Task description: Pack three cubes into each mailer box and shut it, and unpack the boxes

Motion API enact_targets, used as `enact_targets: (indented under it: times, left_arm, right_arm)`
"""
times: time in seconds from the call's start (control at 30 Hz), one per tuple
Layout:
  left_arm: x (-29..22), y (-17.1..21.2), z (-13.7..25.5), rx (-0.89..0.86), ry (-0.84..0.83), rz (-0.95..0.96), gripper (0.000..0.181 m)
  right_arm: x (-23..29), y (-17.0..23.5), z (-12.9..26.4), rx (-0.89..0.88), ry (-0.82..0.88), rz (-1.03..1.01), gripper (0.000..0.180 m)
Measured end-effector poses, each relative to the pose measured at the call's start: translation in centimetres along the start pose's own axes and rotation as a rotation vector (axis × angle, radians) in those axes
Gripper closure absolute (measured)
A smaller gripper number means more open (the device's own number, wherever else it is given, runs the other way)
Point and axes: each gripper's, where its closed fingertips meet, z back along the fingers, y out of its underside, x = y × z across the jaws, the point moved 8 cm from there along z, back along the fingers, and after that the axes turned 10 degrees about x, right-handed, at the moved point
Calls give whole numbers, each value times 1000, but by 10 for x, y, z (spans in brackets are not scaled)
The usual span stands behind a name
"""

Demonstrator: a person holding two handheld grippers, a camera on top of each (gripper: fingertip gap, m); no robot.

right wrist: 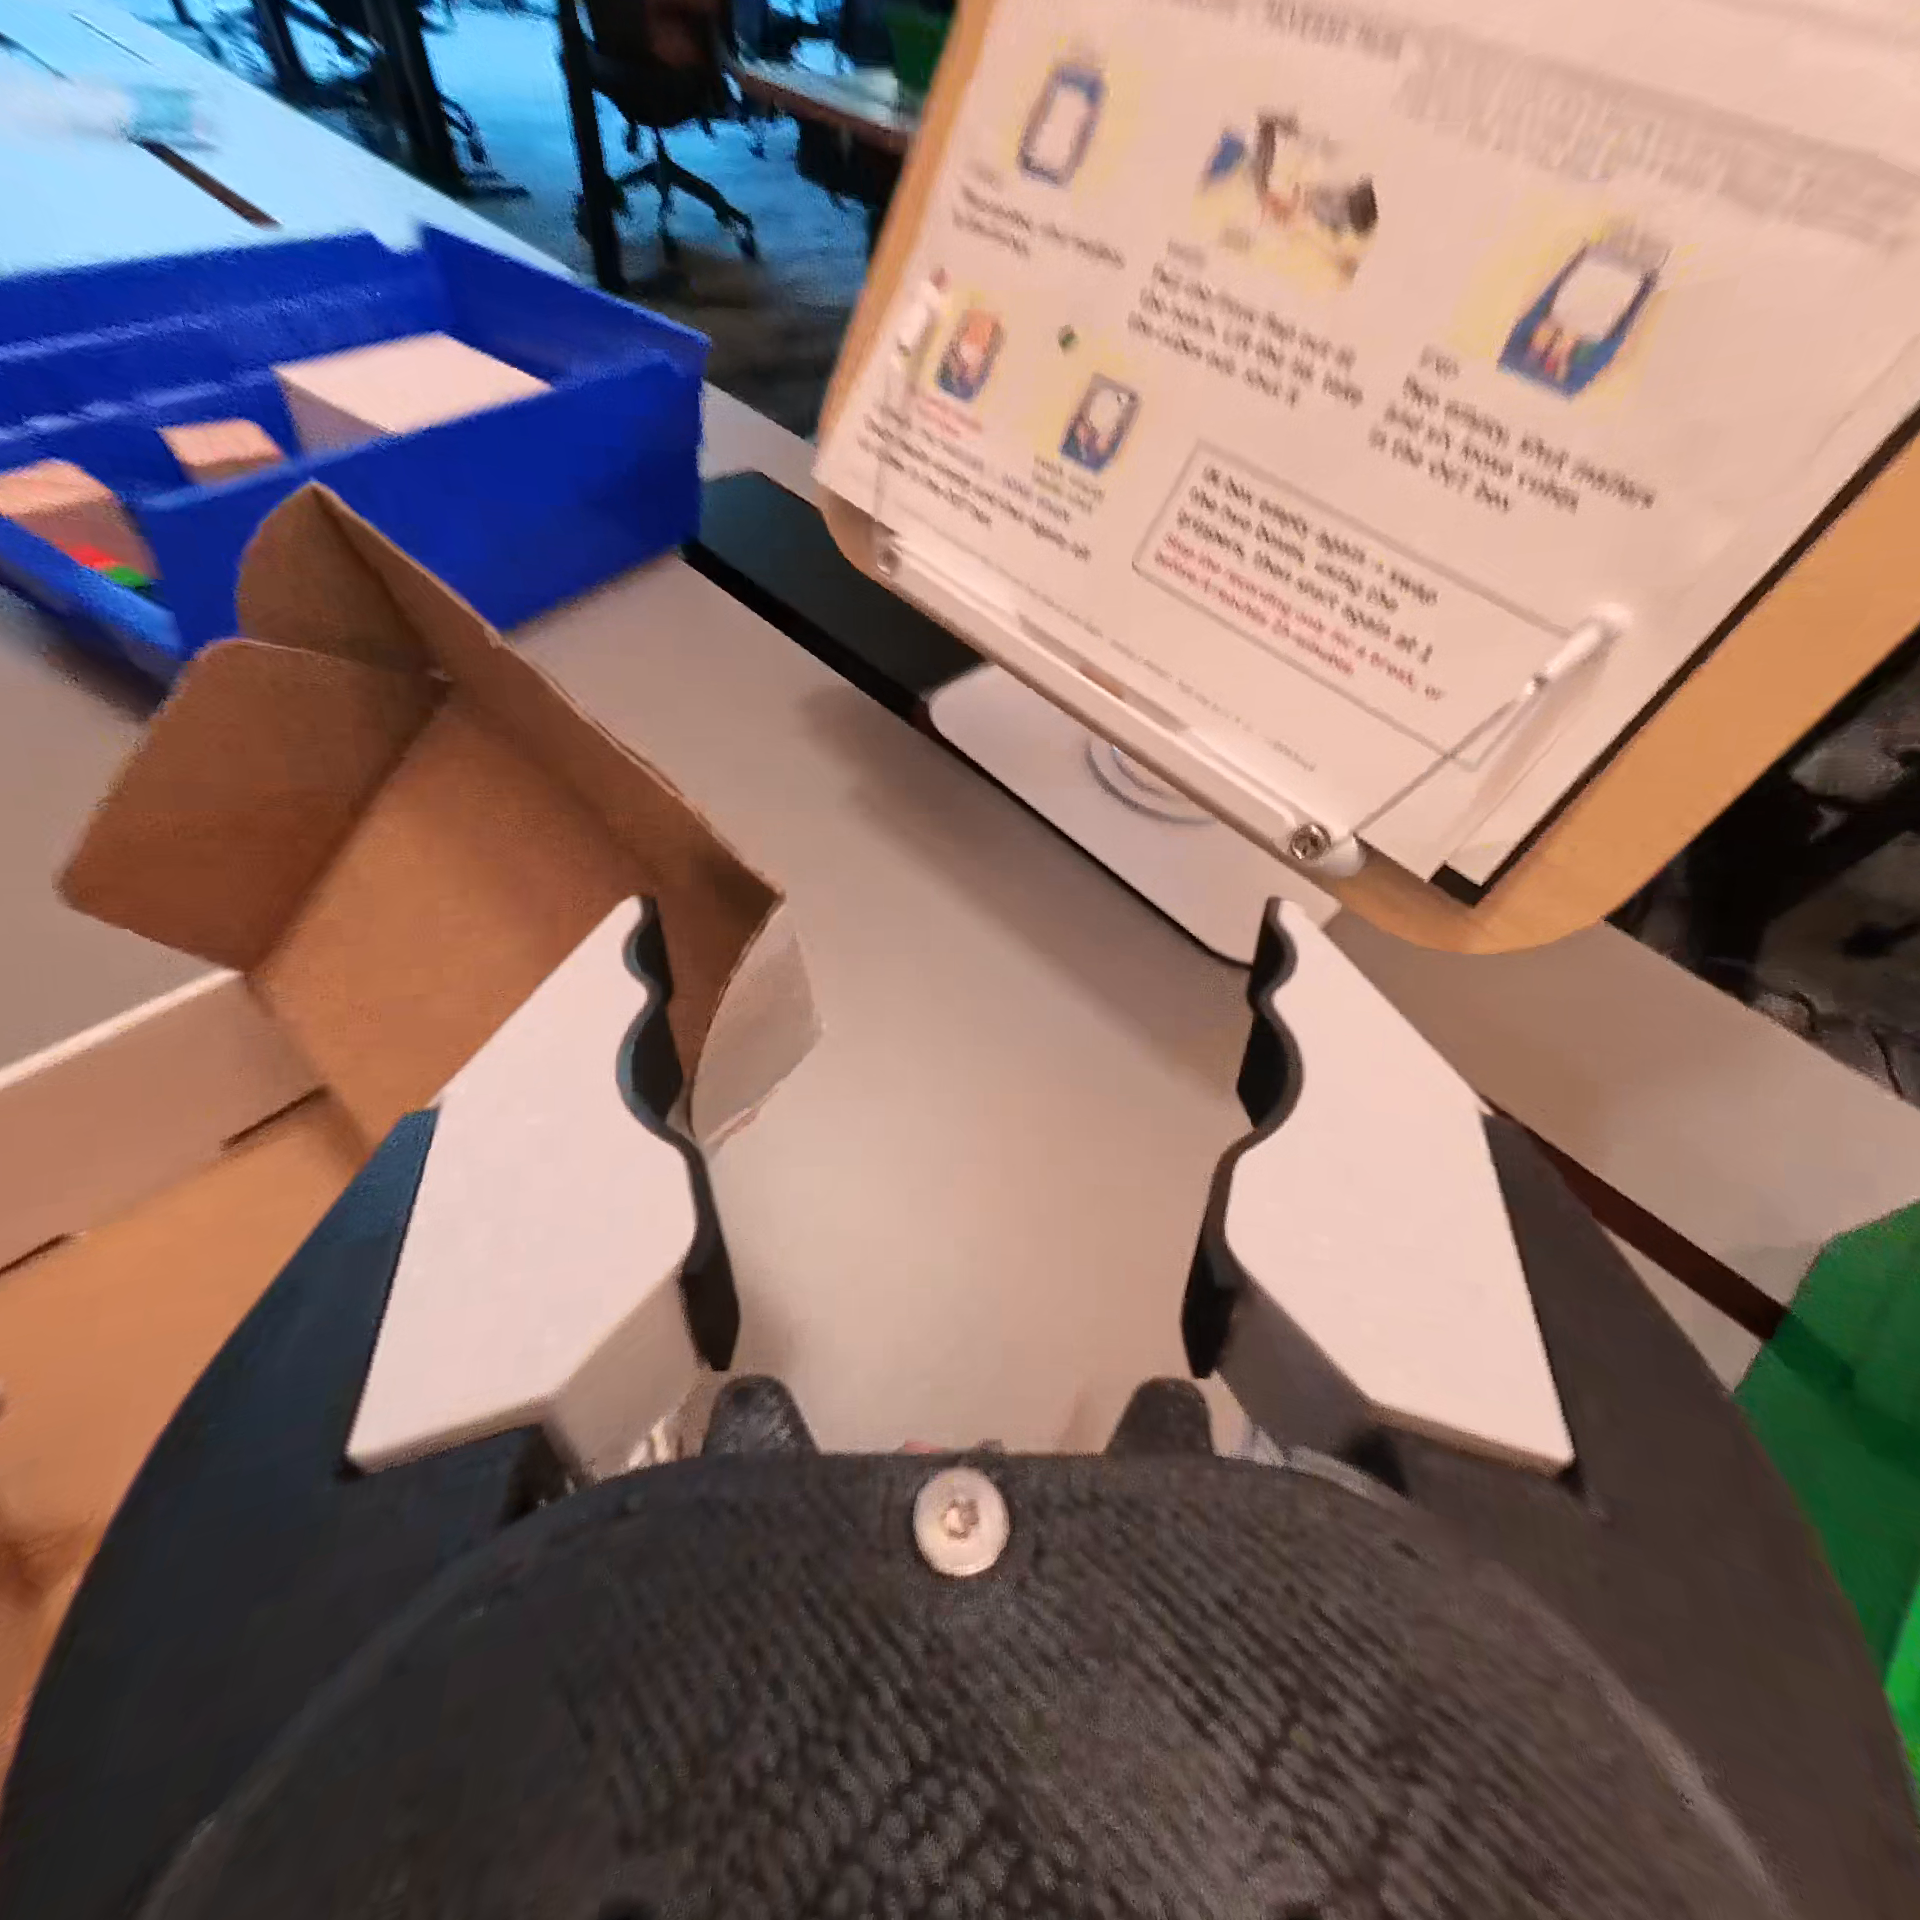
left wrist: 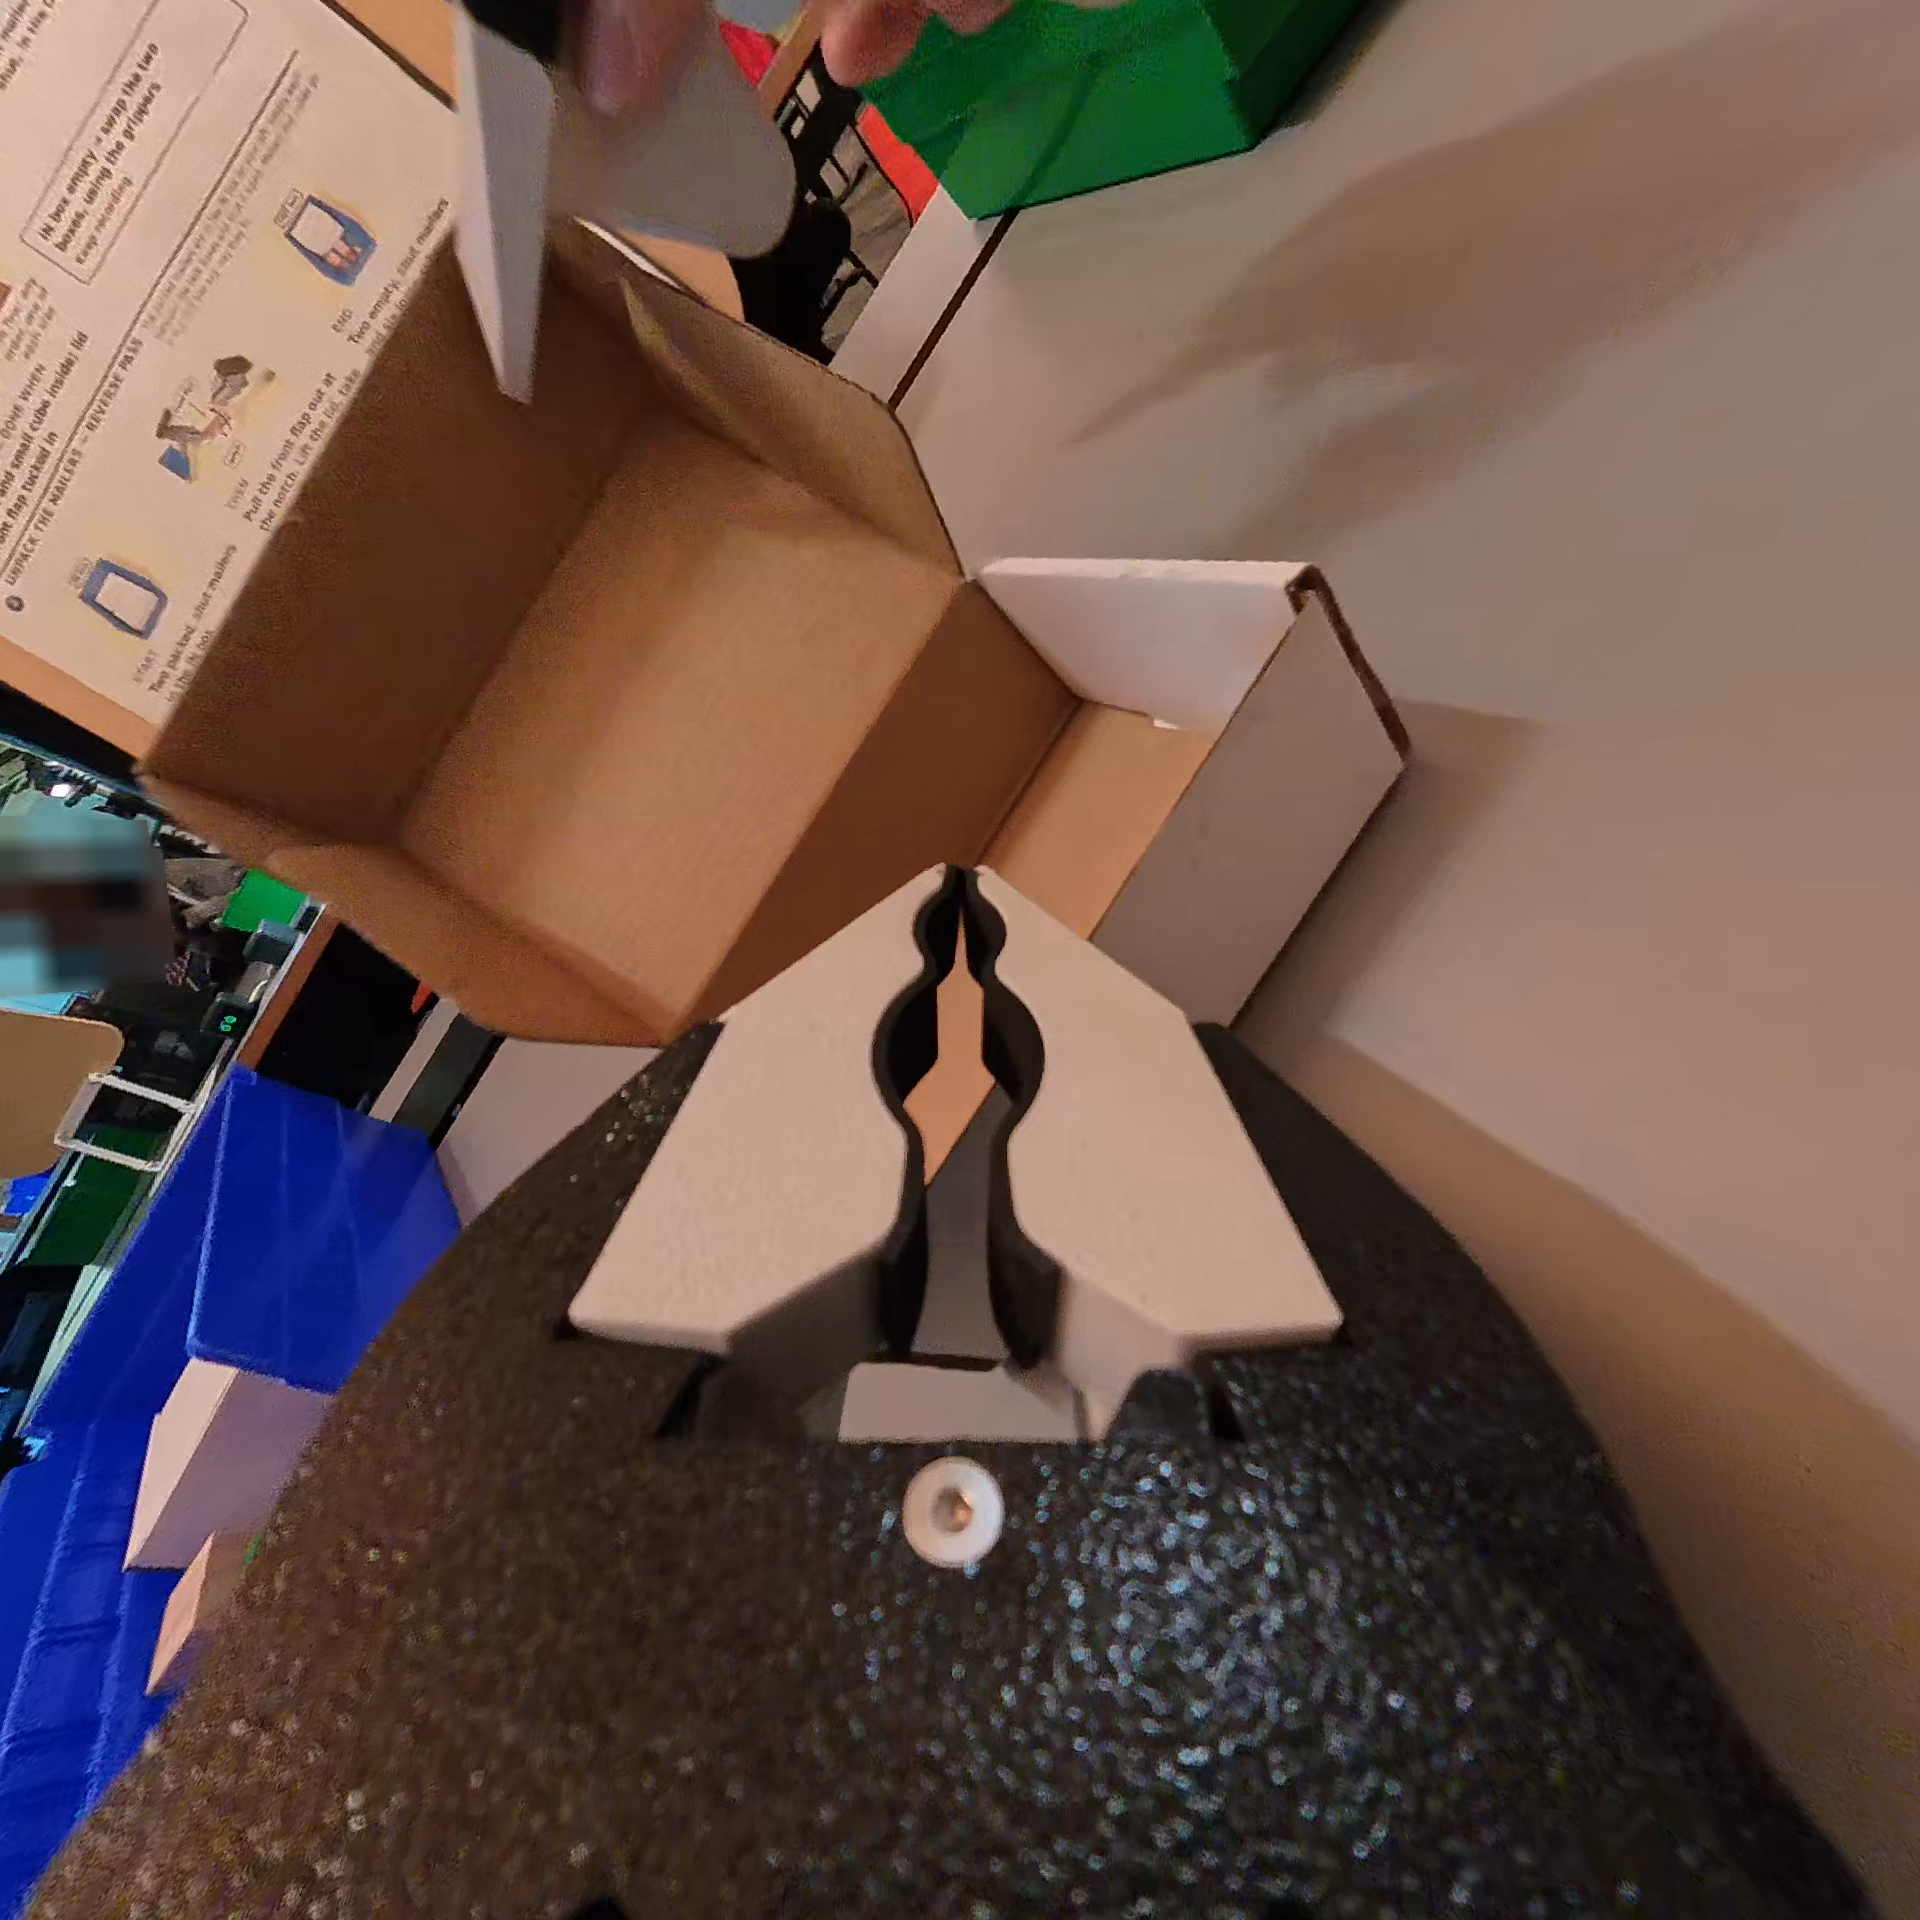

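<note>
An open mailer box (left wrist: 644, 727), white outside and brown inside, lies on the grey table (left wrist: 1558, 520) with nothing in it. My left gripper (left wrist: 961, 883) is shut on the box's near wall; the cardboard edge runs between its fingers. The box's lid (right wrist: 395, 831) stands up at the left of the right wrist view. My right gripper (right wrist: 961, 987) is open, and a side flap of the lid (right wrist: 743, 997) sits between its jaws, against the left finger. In the left wrist view the right gripper's fingers (left wrist: 504, 229) show at the top, by the lid.
A blue bin (right wrist: 582, 457) beyond the box holds a shut white mailer (right wrist: 405, 390) and wooden cubes (right wrist: 223, 449). An instruction sheet on a stand (right wrist: 1351, 416) rises at the right. A green bin (left wrist: 1091, 94) stands at the far side. The table edge lies behind the stand.
</note>
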Motion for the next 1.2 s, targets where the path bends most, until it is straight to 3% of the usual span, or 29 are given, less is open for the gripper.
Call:
enact_targets:
  times: [0.17, 0.3, 0.5, 0.57, 0.67, 0.83, 0.9, 1.03, 1.2]
  left_arm:
    - [-2, -4, 0, -19, 20, 36, 181]
    - [8, -4, 7, -62, 2, 100, 175]
    - [96, 21, 52, -161, -88, 344, 164]
    - [148, 48, 62, -64, -125, 390, 162]
    - [229, 98, 60, 240, -106, 389, 147]
    - [316, 170, 35, 724, 257, 215, 119]
    - [331, 191, 28, 818, 350, 90, 108]
    - [344, 214, 7, 1026, 469, 189, 103]
    - [354, 221, -34, 1058, 481, 96, 101]
  right_arm:
    - [21, -7, 41, -90, 20, 84, 60]
    - [35, 4, 72, -194, 71, 39, 58]
    - [50, 55, 85, -223, 166, 72, 58]
    - [53, 73, 79, -192, 160, 117, 57]
    - [57, 88, 69, -221, 130, 133, 57]
    - [64, 99, 60, -226, 125, 191, 55]
    - [68, 99, 63, -262, 108, 200, 56]
    - [65, 105, 67, -289, 98, 143, 59]
    - [63, 108, 67, -300, 79, 104, 61]
